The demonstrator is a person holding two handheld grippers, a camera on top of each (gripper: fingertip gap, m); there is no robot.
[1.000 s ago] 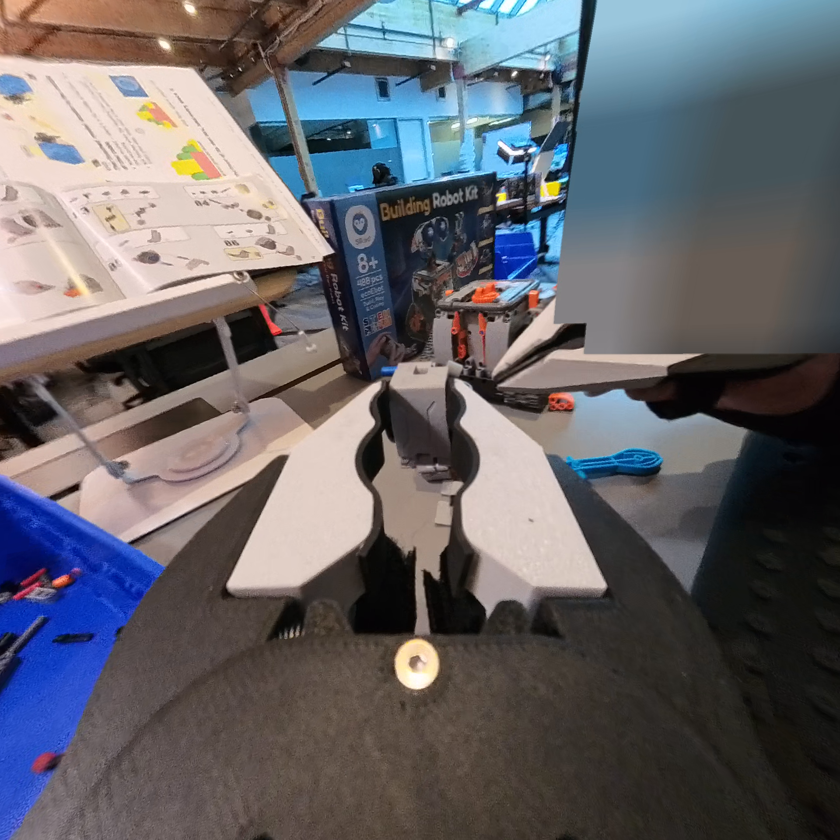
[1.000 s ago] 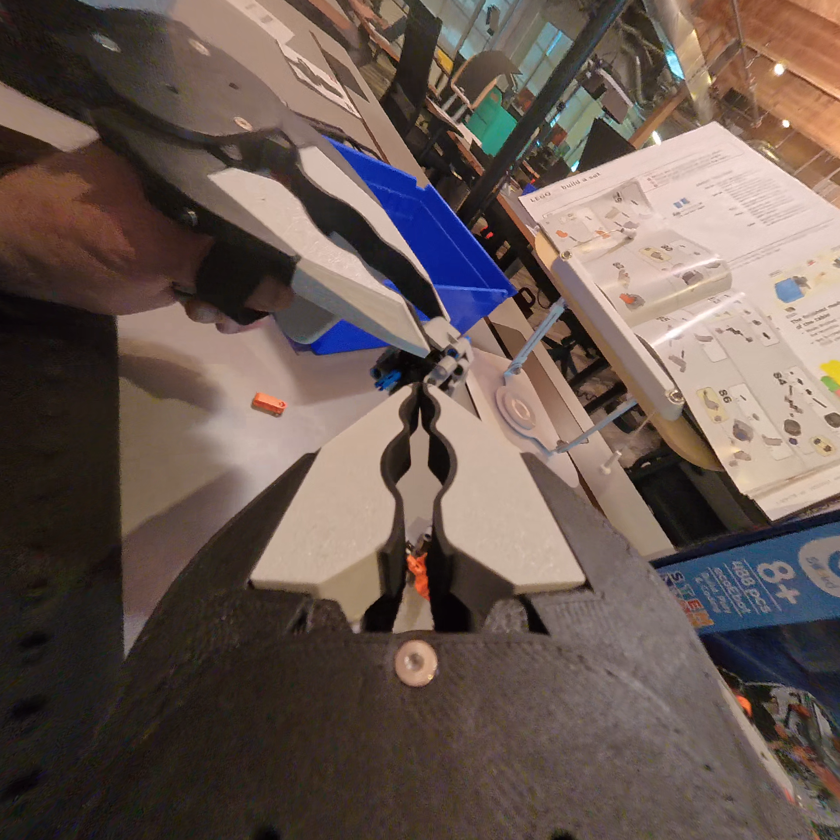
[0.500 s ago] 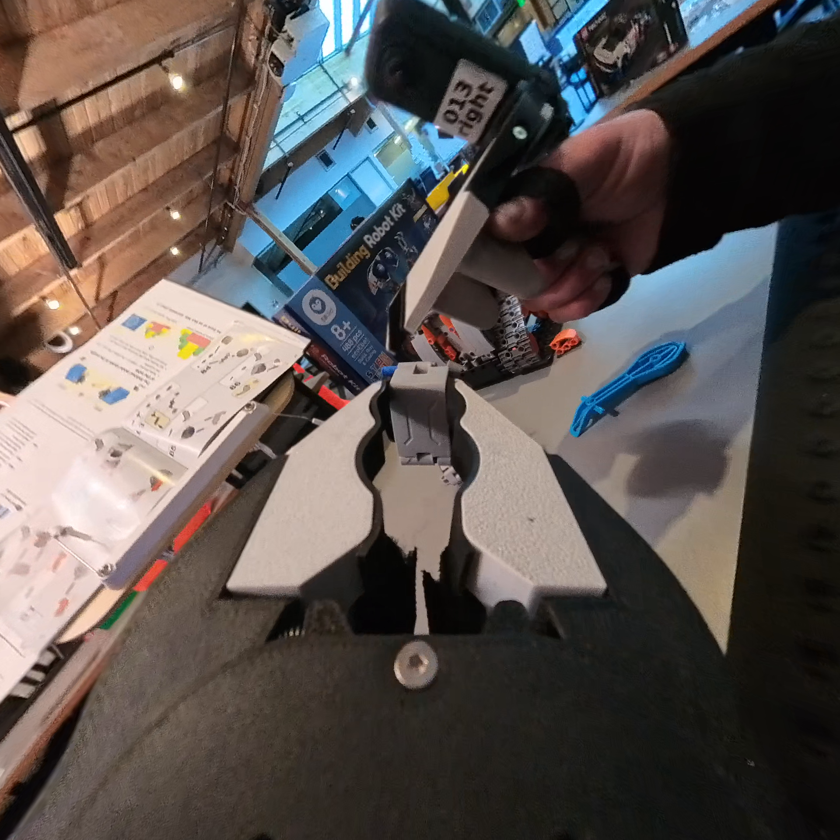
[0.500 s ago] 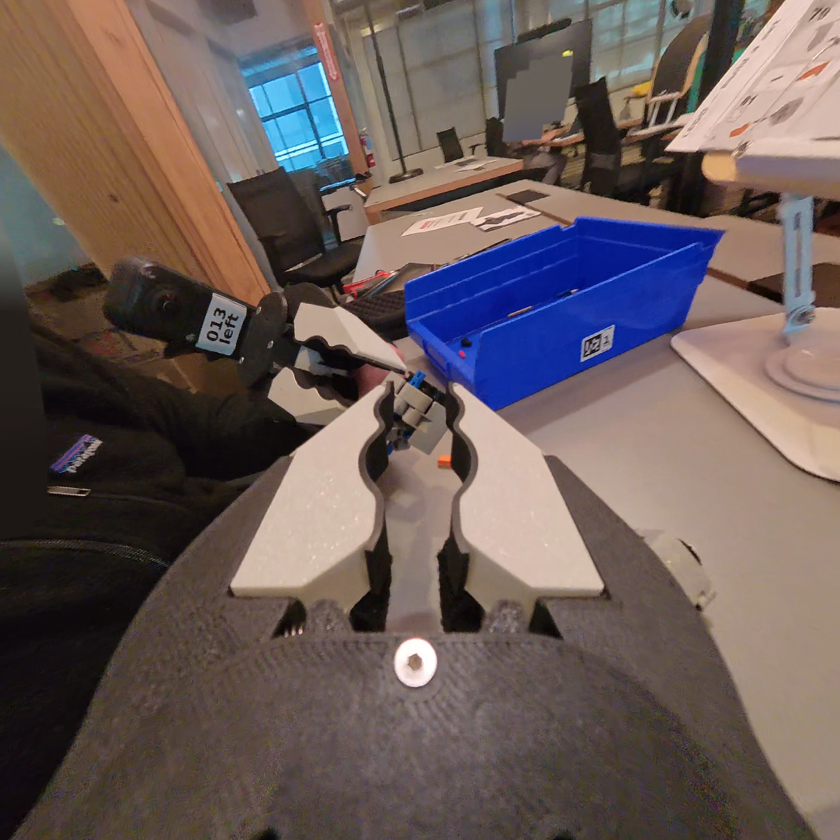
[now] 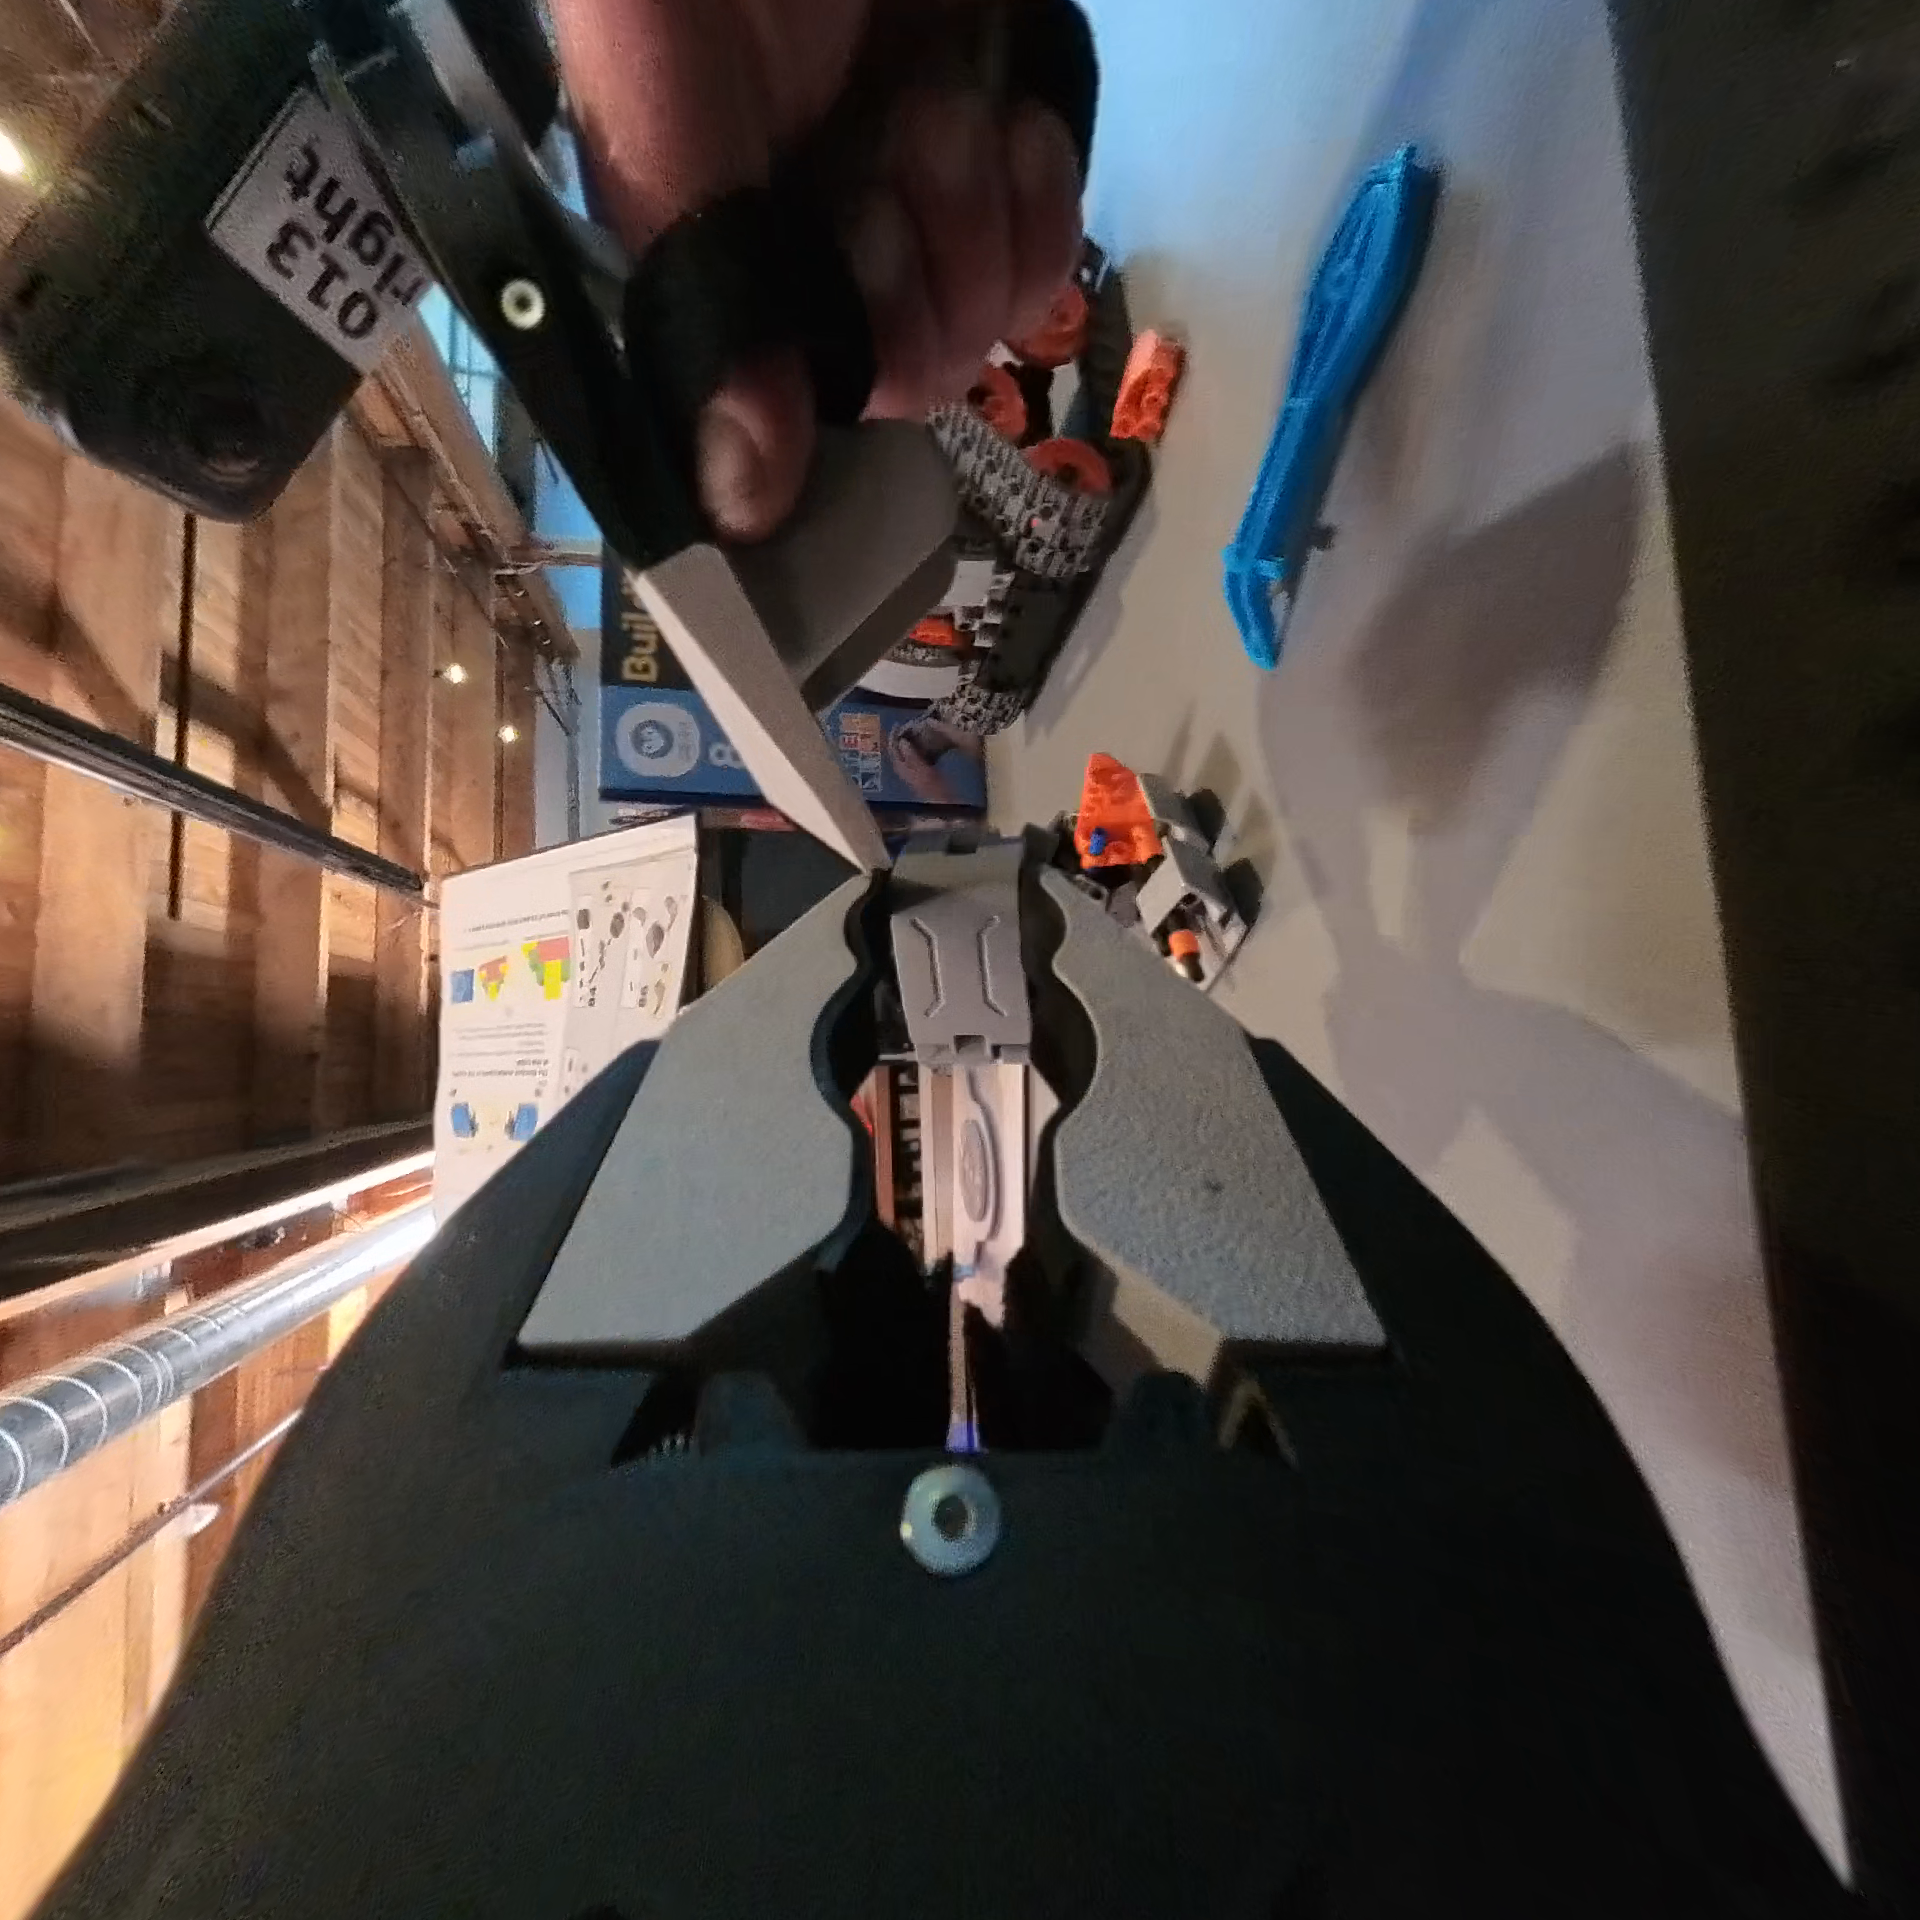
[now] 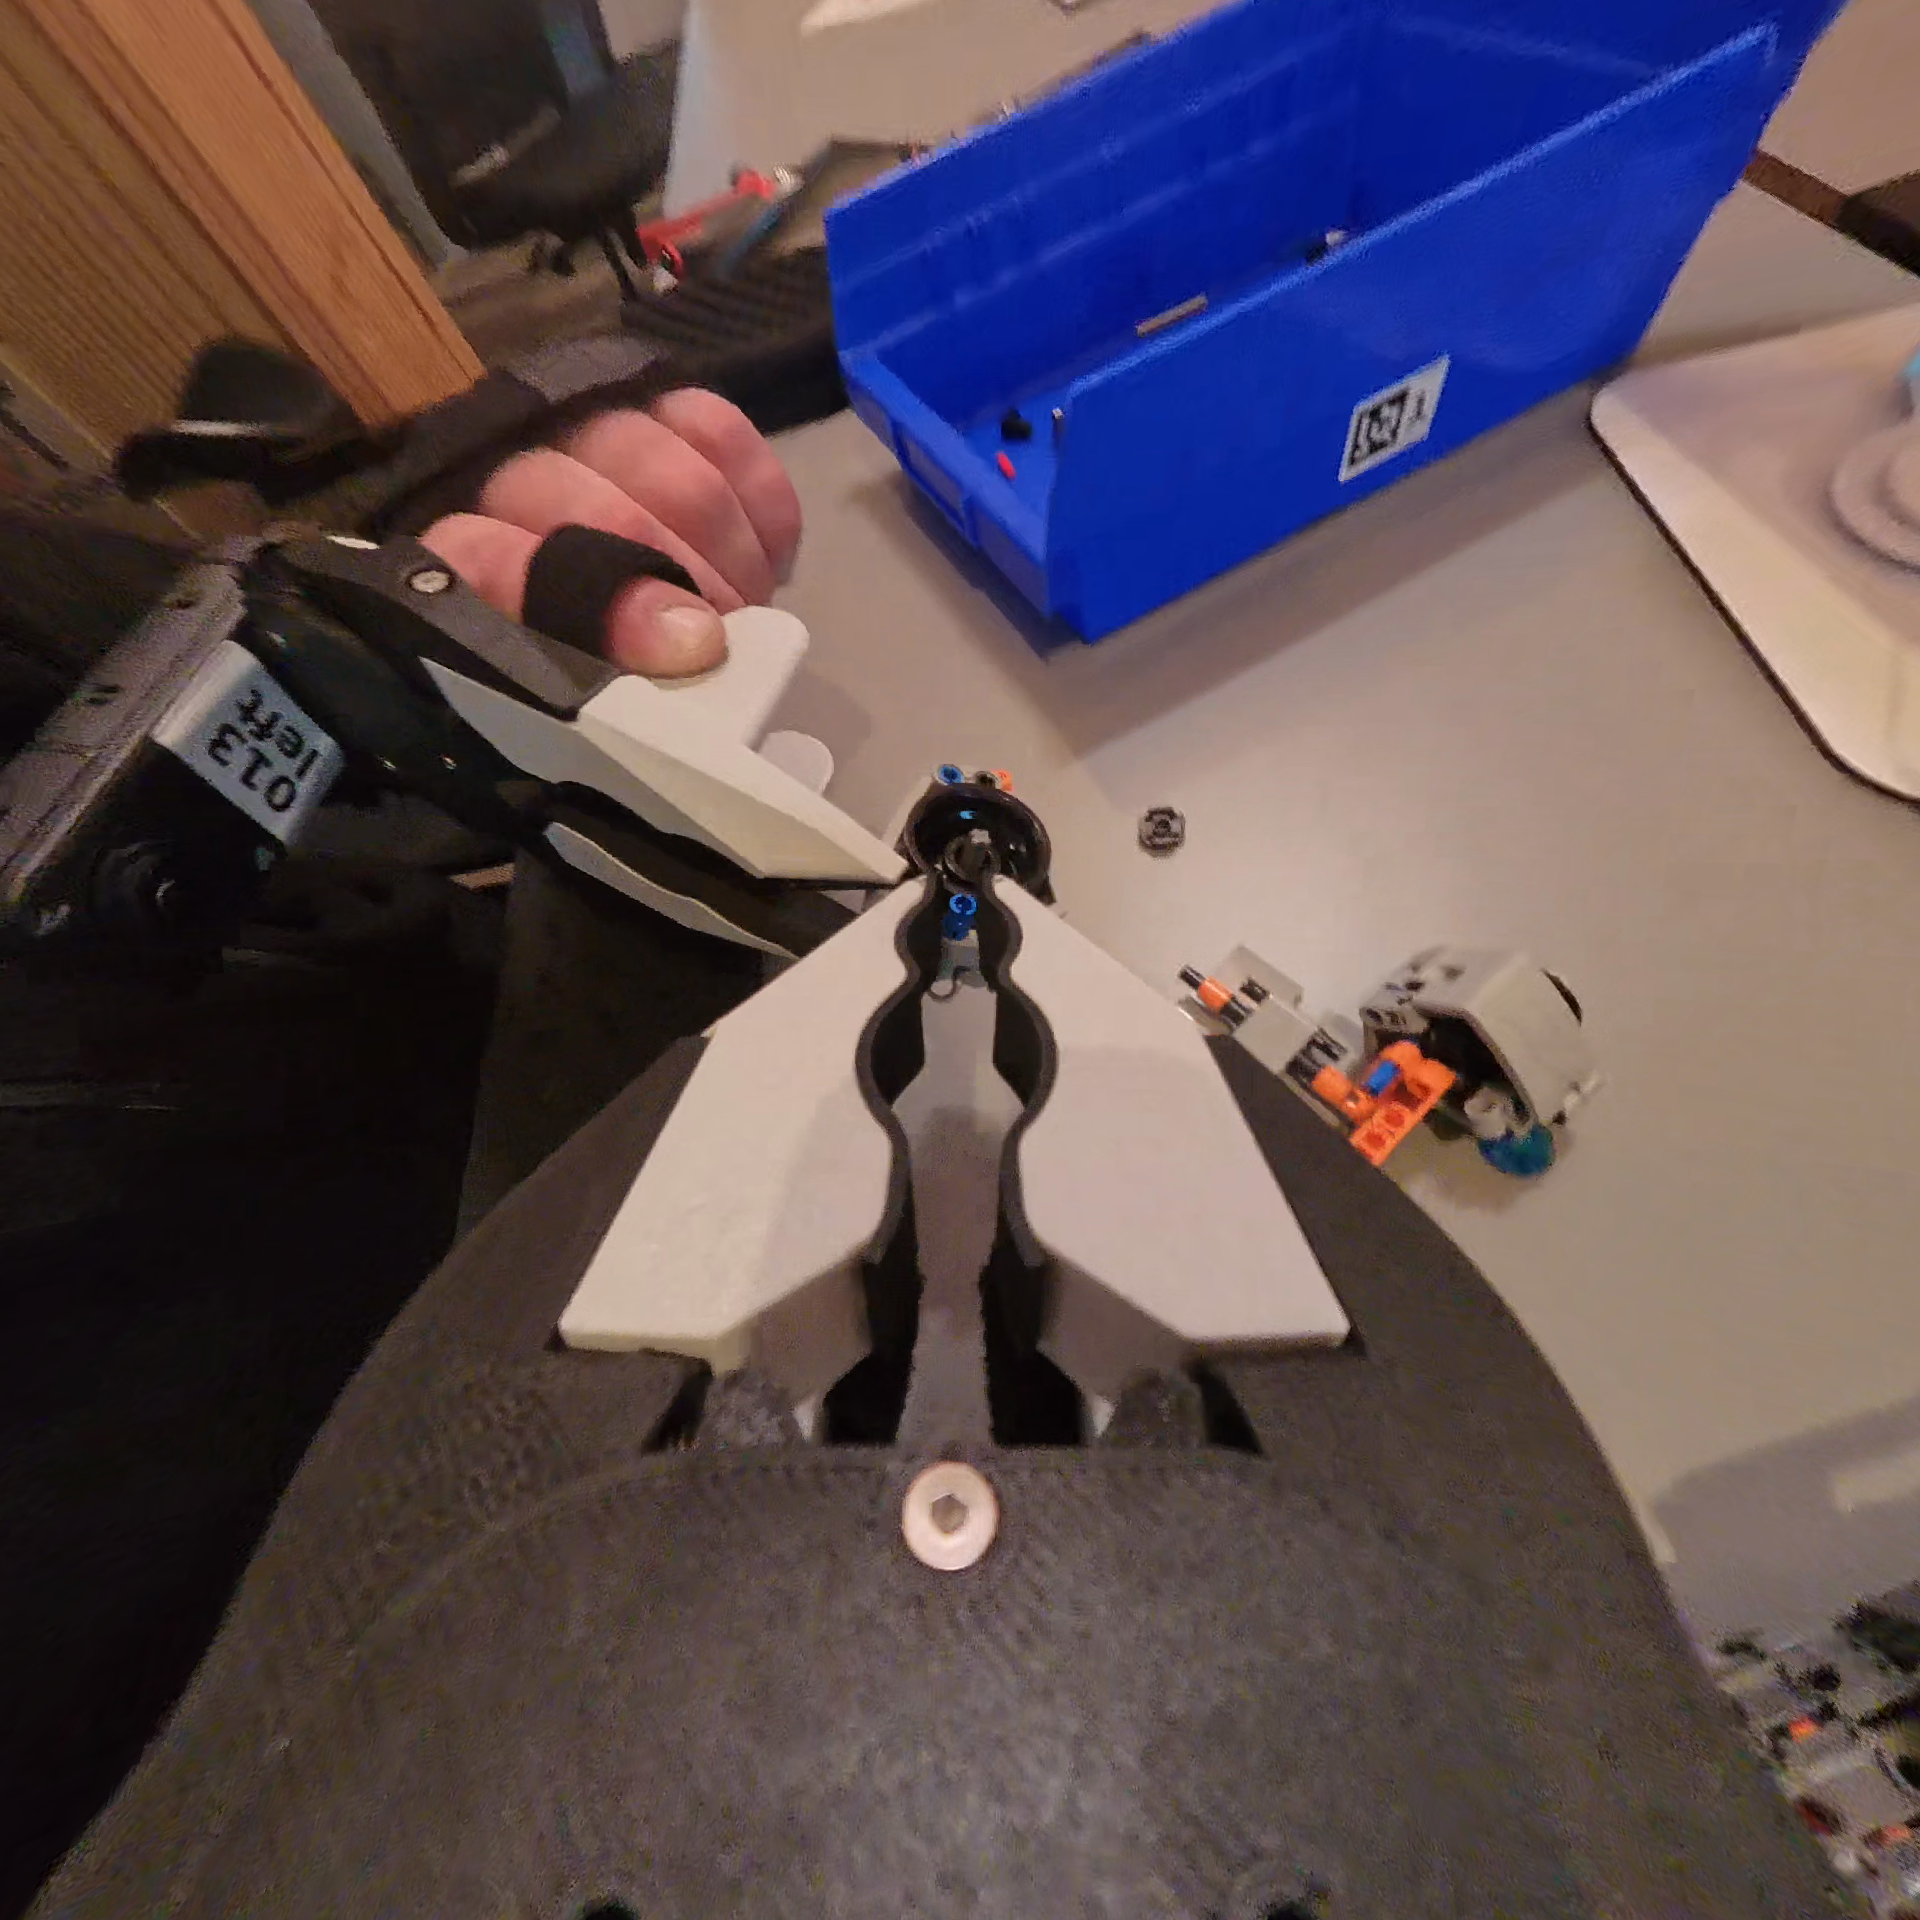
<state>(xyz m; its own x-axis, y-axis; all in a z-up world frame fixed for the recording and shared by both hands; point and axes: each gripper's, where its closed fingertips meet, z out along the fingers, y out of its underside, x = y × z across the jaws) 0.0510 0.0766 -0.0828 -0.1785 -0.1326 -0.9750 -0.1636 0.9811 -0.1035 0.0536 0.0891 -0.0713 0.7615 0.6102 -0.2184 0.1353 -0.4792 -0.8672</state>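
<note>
Left tool (image 5: 956, 894) clamped on grey block piece (image 5: 961, 977), long axis along fingers; right tool (image 6: 961, 894) pinching its blue pin (image 6: 958, 906).

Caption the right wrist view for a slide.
Right gripper pinching a small blue-pinned part beside the left gripper, blue bin behind.

Left gripper (image 5: 961, 883): fingers closed on something small, rolled onto its side.
Right gripper (image 6: 961, 894): fingers pinched nearly together, its tip met by the left gripper's tip from 9 o'clock.
Hands (image 6: 623, 540): wrapped around the handles.
</note>
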